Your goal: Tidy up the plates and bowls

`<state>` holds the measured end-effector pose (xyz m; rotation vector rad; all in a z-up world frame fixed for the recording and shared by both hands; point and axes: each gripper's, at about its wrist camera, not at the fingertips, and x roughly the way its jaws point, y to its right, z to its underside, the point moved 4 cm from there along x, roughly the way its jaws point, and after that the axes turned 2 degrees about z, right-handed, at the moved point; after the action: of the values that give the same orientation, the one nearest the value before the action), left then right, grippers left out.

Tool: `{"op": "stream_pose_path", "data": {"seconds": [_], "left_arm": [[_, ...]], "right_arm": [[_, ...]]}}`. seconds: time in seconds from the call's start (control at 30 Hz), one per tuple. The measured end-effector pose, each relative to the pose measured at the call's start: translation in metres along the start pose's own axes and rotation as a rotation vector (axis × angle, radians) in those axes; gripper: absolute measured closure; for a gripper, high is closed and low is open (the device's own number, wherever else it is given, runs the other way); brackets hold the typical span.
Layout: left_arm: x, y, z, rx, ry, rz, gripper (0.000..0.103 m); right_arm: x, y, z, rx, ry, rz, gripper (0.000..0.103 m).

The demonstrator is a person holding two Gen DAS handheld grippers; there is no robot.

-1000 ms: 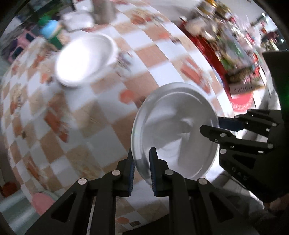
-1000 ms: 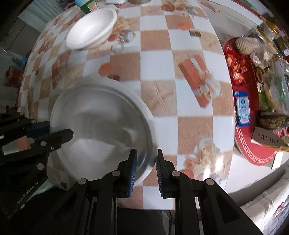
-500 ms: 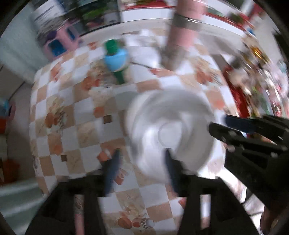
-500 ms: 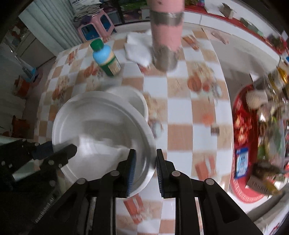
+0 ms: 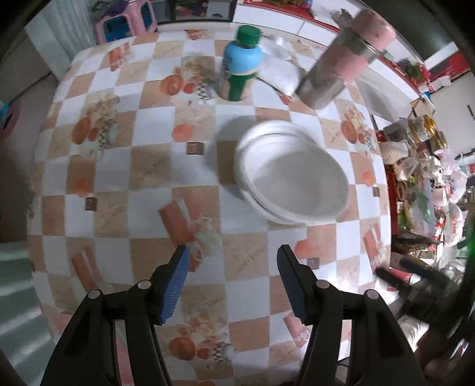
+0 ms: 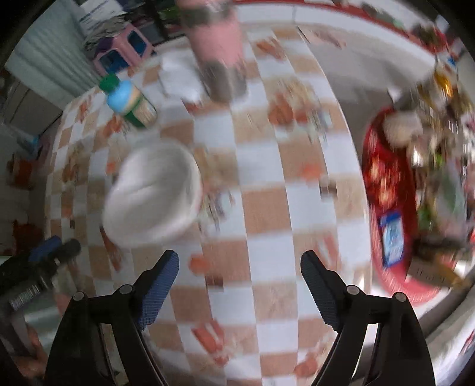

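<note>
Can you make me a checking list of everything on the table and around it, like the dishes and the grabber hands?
Surface: table with an orange and white checked cloth printed with fruit and gift boxes.
Job's things: white dishes nested in one stack on the cloth; how many, cannot tell.
Clutter: green-capped bottle, pink and metal flask, white tissue beyond the stack.
Grippers: left gripper open and empty; right gripper open and empty, its view blurred.
Cables: nothing seen.
Surroundings: red tray of packets and jars on the right, pink stool on the floor beyond the table.
</note>
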<state>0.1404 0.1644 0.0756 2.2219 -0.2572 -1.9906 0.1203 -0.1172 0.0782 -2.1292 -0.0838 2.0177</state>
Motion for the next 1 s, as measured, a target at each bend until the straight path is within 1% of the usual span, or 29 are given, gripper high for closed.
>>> {"op": "stream_pose_path", "data": {"seconds": [0.1, 0.2, 0.23, 0.3, 0.33, 0.37, 0.4, 0.47, 0.5, 0.57, 0.63, 0.8, 1.0], "left_arm": [[0.0, 0.017, -0.007, 0.031, 0.017, 0.022, 0.038], [0.0, 0.036, -0.019, 0.064, 0.058, 0.04, 0.038], [0.004, 0.044, -0.023, 0.083, 0.075, 0.031, 0.038], [0.017, 0.049, -0.027, 0.109, 0.074, -0.003, 0.03], [0.035, 0.049, -0.028, 0.126, 0.03, -0.054, 0.027], [0.051, 0.046, -0.025, 0.136, -0.031, -0.109, 0.027], [0.067, 0.041, -0.023, 0.126, -0.095, -0.138, 0.029], [0.064, 0.035, -0.024, 0.081, -0.063, -0.089, 0.029], [0.056, 0.033, -0.026, 0.062, -0.021, -0.068, 0.029], [0.047, 0.031, -0.03, 0.046, 0.011, -0.042, 0.029], [0.041, 0.029, -0.032, 0.031, 0.022, -0.029, 0.029], [0.031, 0.026, -0.02, 0.024, 0.006, 0.003, 0.029], [0.024, 0.036, 0.022, 0.086, -0.054, 0.05, 0.029]], "right_arm": [[0.01, 0.007, 0.036, 0.005, -0.049, -0.005, 0.018], [0.011, 0.012, 0.064, 0.015, -0.074, -0.008, 0.018], [0.01, 0.013, 0.07, 0.016, -0.079, -0.007, 0.018], [0.007, 0.015, 0.081, 0.013, -0.079, 0.0, 0.018], [0.004, 0.017, 0.087, 0.011, -0.079, 0.008, 0.018], [0.003, 0.018, 0.09, 0.009, -0.079, 0.012, 0.018], [0.0, 0.019, 0.094, 0.008, -0.079, 0.018, 0.018], [-0.006, 0.025, 0.102, 0.008, -0.074, 0.039, 0.018], [-0.008, 0.026, 0.105, 0.011, -0.07, 0.046, 0.018], [-0.013, 0.034, 0.109, 0.032, -0.059, 0.054, 0.018], [-0.014, 0.039, 0.111, 0.057, -0.058, 0.055, 0.018], [-0.009, 0.037, 0.112, 0.085, -0.077, 0.044, 0.018], [-0.013, 0.024, 0.106, 0.053, -0.066, 0.038, 0.018]]}}
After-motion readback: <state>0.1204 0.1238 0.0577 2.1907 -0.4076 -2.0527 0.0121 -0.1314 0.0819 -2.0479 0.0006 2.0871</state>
